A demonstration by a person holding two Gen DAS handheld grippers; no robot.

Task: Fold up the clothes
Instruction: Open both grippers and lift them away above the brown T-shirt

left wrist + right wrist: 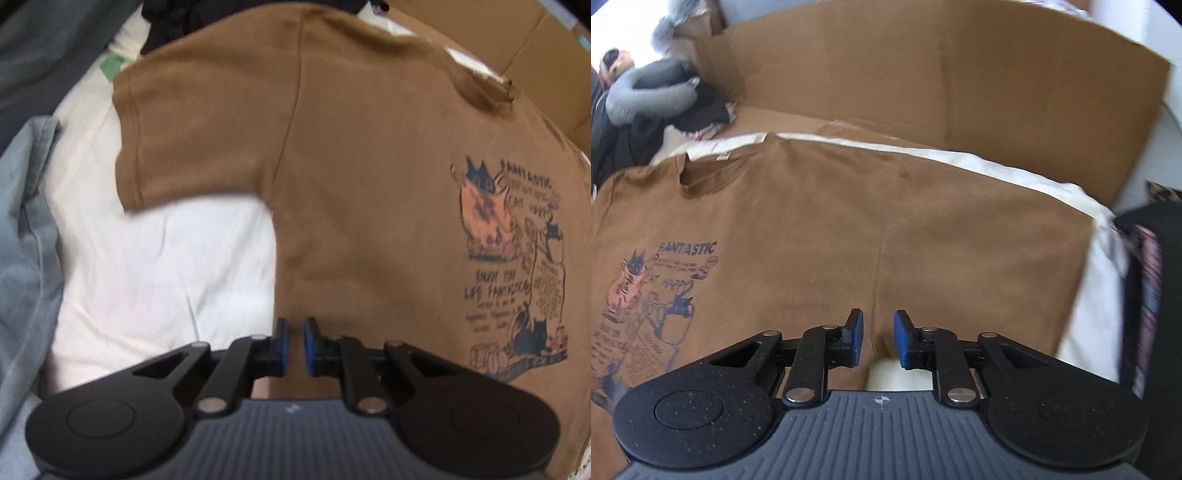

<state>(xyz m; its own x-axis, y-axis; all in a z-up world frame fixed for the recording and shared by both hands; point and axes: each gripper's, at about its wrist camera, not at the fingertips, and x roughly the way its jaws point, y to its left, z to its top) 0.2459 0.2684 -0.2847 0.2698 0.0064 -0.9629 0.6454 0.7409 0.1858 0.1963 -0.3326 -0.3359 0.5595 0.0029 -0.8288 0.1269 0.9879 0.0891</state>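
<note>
Spread flat across a white sheet (155, 266), the brown T-shirt (351, 177) lies face up, its cartoon cat print (517, 266) with the word "FANTASTIC" showing on the chest. In the left wrist view one short sleeve (192, 133) reaches out over the sheet, and a grey-blue garment (26, 236) lies bunched at the sheet's left edge. The left gripper (294, 347) hangs over the shirt's side edge below that sleeve, its blue pads (282, 345) a narrow gap apart; whether cloth is caught between them cannot be told.

In the right wrist view the right gripper (878, 339) sits above the shirt's (849, 229) other side, where the brown cloth rises in a small pucker between its blue pads (857, 338). The pads stand slightly apart, and whether they are squeezing the fold is unclear. Cardboard (942, 92) stands behind the shirt, a strip of sheet (1015, 173) showing between them. Dark clothes (698, 107) are piled at the far left.
</note>
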